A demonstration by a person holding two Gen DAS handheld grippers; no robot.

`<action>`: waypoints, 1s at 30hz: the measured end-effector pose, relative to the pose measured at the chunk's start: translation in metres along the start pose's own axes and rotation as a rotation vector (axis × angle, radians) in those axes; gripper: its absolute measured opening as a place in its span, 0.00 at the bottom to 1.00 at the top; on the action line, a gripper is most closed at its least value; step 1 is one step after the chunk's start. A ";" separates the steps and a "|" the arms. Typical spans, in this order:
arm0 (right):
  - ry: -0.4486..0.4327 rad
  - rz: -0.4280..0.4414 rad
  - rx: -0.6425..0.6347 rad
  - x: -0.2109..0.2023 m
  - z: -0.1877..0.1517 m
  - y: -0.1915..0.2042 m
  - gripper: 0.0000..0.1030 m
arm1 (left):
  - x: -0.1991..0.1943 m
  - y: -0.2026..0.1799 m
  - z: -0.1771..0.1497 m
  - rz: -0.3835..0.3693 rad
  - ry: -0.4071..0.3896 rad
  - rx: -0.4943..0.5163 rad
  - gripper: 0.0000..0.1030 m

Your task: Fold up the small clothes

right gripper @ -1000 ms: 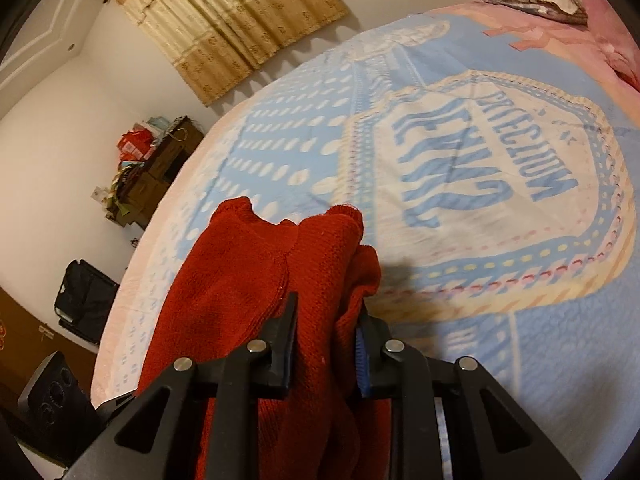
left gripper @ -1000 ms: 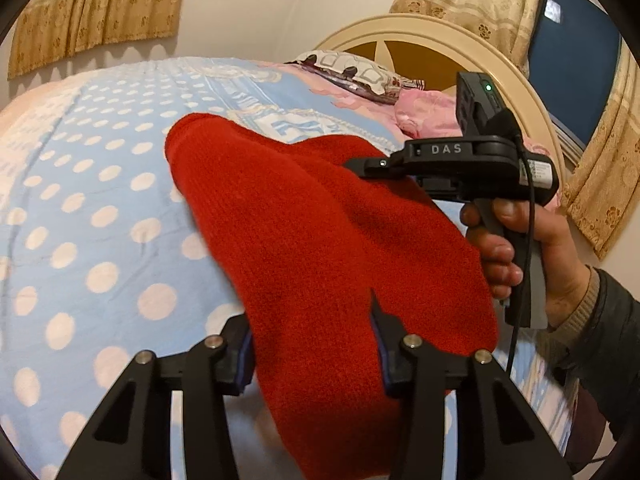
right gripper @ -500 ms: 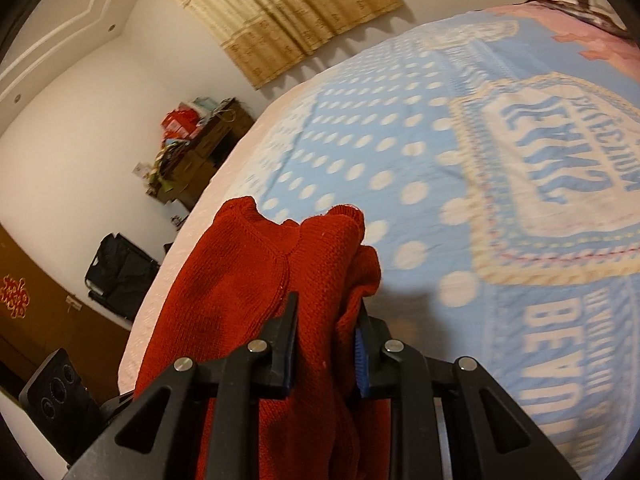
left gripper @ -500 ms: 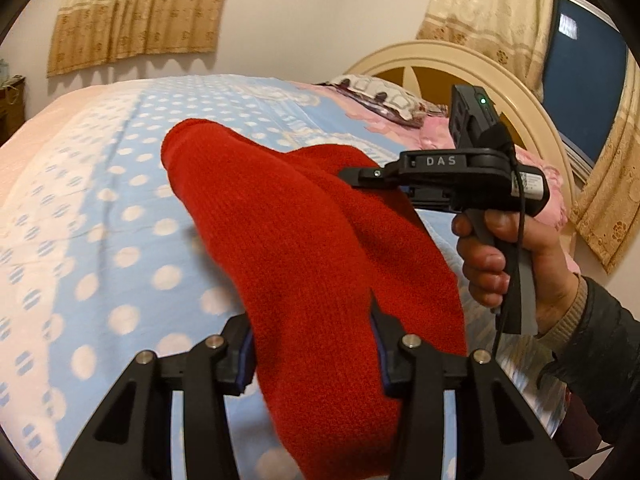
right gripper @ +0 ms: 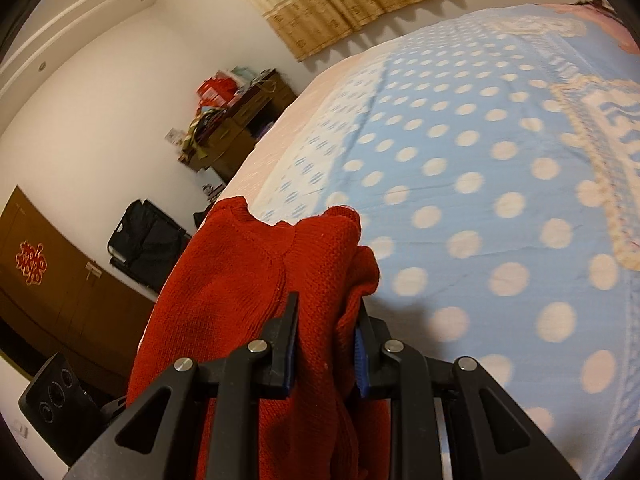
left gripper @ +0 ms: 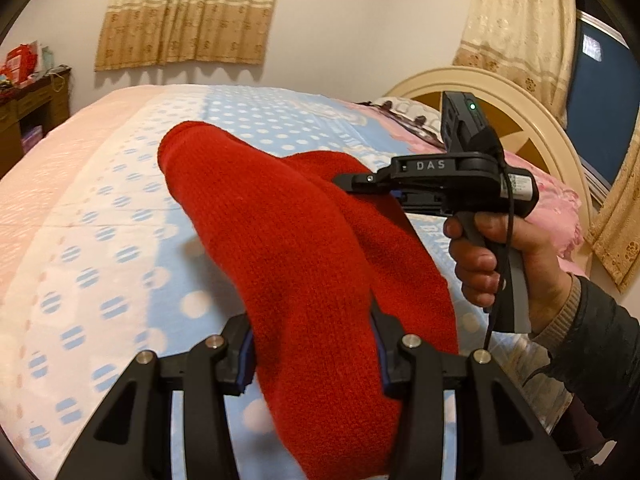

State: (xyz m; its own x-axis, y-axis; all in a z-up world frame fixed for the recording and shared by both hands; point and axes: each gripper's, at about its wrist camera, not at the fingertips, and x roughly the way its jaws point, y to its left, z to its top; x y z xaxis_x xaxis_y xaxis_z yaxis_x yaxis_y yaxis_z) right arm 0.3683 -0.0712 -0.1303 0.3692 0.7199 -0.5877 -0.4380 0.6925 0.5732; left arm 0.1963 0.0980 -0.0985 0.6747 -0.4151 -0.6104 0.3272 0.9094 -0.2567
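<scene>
A red knitted garment hangs lifted above the bed, stretched between my two grippers. My left gripper is shut on a thick fold of it, the cloth bulging up between the fingers. In the right wrist view the red garment is bunched, and my right gripper is shut on that bunch. The left wrist view also shows the right gripper's black body, held by a hand, clamping the garment's far end.
Below lies the bed with a blue polka-dot cover and a pink edge strip. A cream headboard and pillows are at the far right. A wooden desk, a black bag and a speaker stand beyond the bed's edge.
Both grippers have carried the red garment sideways across the bed toward its pink edge. The headboard has slid right in view and the desk has come into view. Both grips are unchanged.
</scene>
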 end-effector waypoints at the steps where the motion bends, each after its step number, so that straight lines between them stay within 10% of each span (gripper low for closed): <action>1: 0.005 0.004 -0.008 0.004 0.000 0.006 0.22 | -0.004 0.004 -0.002 0.008 -0.006 -0.007 0.45; 30: 0.176 0.058 -0.169 0.123 -0.020 0.116 0.22 | -0.045 0.063 -0.045 0.136 -0.062 -0.178 0.45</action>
State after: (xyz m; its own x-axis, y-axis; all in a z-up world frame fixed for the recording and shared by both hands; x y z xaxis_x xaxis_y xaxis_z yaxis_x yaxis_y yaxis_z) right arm 0.3459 0.0966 -0.1473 0.1974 0.7288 -0.6557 -0.5907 0.6222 0.5137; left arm 0.1569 0.1755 -0.1206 0.7455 -0.2842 -0.6029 0.1123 0.9452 -0.3066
